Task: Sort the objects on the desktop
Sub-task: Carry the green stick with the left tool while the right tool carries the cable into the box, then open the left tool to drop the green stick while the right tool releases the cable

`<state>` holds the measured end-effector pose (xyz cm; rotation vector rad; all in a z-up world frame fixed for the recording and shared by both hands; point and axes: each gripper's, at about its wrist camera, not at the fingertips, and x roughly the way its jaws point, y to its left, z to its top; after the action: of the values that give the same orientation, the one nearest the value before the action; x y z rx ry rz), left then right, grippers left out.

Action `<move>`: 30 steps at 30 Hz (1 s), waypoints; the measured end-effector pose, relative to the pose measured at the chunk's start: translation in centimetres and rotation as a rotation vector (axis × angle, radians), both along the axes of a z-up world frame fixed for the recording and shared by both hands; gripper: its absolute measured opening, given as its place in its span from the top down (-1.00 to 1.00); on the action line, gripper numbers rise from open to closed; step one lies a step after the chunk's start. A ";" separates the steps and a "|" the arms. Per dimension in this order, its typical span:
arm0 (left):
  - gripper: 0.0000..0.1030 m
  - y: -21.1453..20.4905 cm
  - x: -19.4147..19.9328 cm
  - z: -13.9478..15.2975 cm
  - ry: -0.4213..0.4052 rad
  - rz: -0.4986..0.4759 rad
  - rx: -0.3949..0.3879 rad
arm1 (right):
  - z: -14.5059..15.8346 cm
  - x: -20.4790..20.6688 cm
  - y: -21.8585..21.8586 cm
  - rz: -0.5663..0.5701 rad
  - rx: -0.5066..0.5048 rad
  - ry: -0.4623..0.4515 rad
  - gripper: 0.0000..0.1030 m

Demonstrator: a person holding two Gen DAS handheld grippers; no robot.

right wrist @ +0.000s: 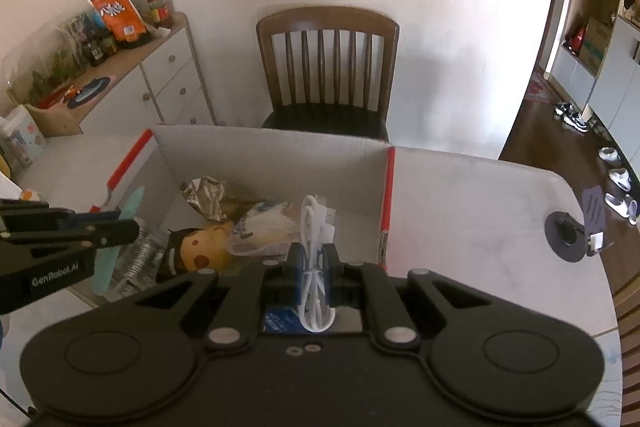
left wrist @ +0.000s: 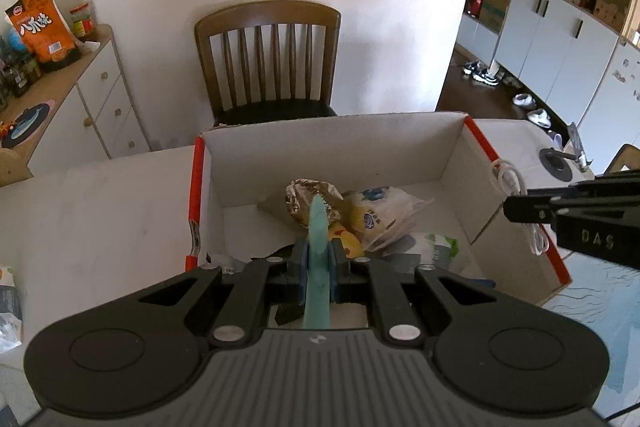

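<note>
Several wrapped snacks [left wrist: 376, 215], perhaps, in box [left wrist: 332, 143]

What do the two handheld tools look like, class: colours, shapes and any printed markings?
Both are matte black, with a ribbed body, two round discs, silver rivets on angled linkage bars and blue pads. The left tool reads "GenRobot.AI" on its side; the right tool reads "DAS".

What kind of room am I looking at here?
Most likely a home dining area: a wooden chair behind a white table, a sideboard holding snacks and jars, and shoes lined up by hallway cabinets.
</note>
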<state>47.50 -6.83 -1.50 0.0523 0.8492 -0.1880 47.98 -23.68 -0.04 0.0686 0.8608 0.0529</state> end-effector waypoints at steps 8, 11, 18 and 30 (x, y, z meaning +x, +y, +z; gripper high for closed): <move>0.81 0.3 1.3 -2.1 0.054 0.019 0.003 | -2.2 0.8 0.8 0.019 -0.060 0.037 0.82; 0.81 0.3 1.7 -2.8 0.070 0.020 0.016 | -2.8 1.0 1.0 0.019 -0.071 0.051 0.82; 0.81 0.5 2.2 -4.6 0.107 0.020 0.054 | -3.9 1.0 1.7 0.042 -0.094 0.079 0.82; 0.81 0.0 1.8 -6.2 0.153 -0.007 0.085 | -5.0 0.5 1.8 0.052 -0.108 0.105 0.80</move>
<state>49.31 -6.80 -7.71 0.1218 1.0095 -0.1640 48.49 -21.83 -5.01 -0.0534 0.9689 0.0521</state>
